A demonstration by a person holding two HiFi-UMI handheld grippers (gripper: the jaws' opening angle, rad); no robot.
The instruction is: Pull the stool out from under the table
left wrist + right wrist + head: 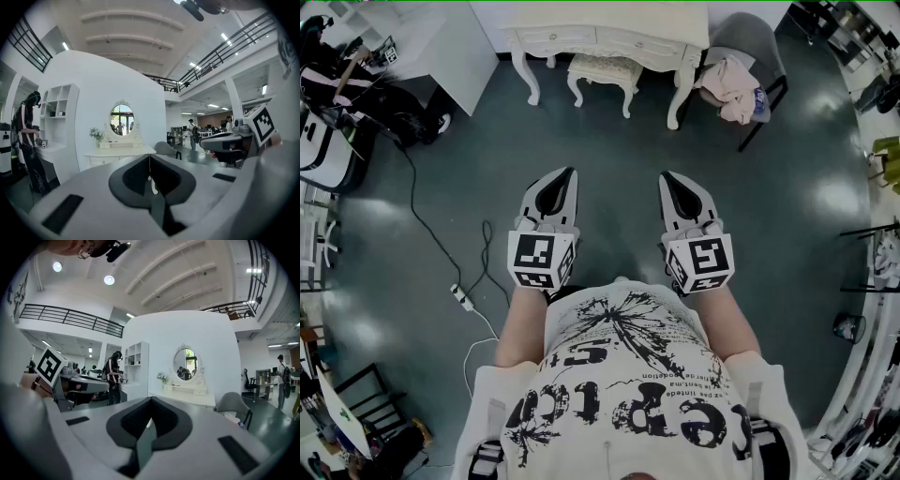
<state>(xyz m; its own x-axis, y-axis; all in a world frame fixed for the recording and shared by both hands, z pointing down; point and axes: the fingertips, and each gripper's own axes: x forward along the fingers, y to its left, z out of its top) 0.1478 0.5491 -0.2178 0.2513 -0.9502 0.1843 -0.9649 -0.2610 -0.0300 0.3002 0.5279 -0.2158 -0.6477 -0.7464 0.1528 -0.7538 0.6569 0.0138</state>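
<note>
Nothing is done yet: the stool [605,68] sits tucked under the table [656,28], between its legs. Your left gripper [566,178] and right gripper [668,180] hover well short of the table, jaws pressed together and empty, so approach, grip and pull all remain

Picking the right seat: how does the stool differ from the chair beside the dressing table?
The stool is white, backless, with curved legs; the chair is grey, with a rounded back and dark straight legs. The stool sits partly under the dressing table; the chair stands beside it. The stool's seat is bare; the chair holds pink clothing. Both stand upright.
</note>
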